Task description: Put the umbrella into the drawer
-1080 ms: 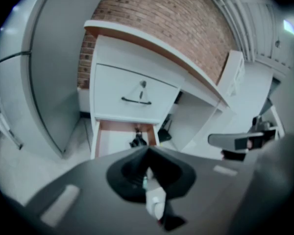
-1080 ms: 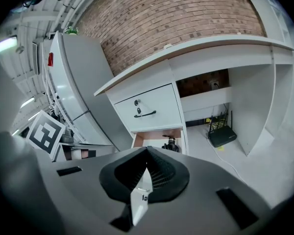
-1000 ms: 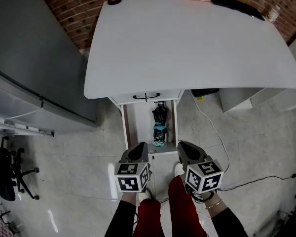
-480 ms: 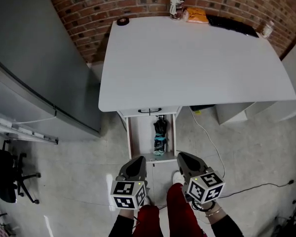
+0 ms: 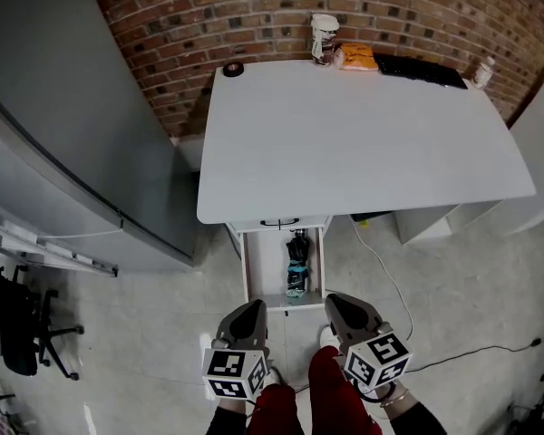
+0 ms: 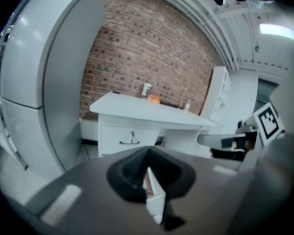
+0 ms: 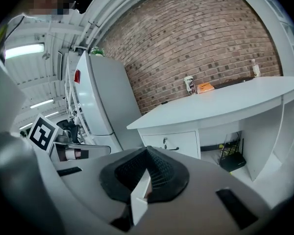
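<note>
Umbrella (image 5: 296,259) lies in the open drawer (image 5: 267,275) under the desk (image 5: 363,134).
In front of the desk, the left gripper (image 5: 247,314) and right gripper (image 5: 343,308) hang side by side, each with jaws pressed together.

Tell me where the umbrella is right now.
Head view, lower centre: the umbrella lies in the open drawer, which is pulled out beneath the front edge of the desk, near the desk's left end.

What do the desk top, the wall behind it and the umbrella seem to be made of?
Desk top: probably painted or laminated board, smooth matt white.
Wall: bare red-brown brick, mortar lines visible.
Umbrella: likely black fabric, folded; too small to confirm.
</note>
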The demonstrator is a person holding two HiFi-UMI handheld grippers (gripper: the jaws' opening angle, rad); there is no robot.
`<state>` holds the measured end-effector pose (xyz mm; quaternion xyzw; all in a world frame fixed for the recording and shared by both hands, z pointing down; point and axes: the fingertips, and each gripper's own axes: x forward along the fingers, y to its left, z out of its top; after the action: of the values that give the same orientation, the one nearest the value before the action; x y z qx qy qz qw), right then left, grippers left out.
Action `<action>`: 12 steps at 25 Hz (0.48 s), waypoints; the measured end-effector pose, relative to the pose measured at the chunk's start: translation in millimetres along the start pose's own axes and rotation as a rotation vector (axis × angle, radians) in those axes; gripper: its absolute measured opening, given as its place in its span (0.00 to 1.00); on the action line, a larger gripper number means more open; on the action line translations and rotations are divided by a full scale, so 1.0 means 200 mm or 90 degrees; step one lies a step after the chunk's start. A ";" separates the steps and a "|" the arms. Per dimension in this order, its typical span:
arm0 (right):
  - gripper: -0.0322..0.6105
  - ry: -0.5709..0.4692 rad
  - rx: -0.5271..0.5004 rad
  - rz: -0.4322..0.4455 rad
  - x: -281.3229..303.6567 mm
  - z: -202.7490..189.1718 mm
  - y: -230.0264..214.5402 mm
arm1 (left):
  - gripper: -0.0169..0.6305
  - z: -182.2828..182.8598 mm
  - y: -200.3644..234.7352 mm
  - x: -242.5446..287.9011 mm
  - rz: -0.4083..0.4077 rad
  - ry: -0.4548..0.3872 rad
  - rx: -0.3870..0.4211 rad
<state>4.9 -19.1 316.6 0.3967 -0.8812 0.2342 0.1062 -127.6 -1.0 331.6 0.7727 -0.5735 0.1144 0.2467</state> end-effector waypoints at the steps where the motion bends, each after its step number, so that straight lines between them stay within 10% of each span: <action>1: 0.05 -0.005 0.003 -0.001 -0.01 0.02 0.00 | 0.03 0.03 -0.01 -0.02 0.000 -0.006 0.002; 12: 0.05 -0.063 0.004 -0.015 -0.20 0.22 0.02 | 0.03 0.23 -0.08 -0.18 0.001 -0.067 0.017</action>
<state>27.8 -12.3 262.5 0.4183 -0.8799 0.2159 0.0643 -128.5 9.6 270.9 0.7806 -0.5845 0.0818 0.2057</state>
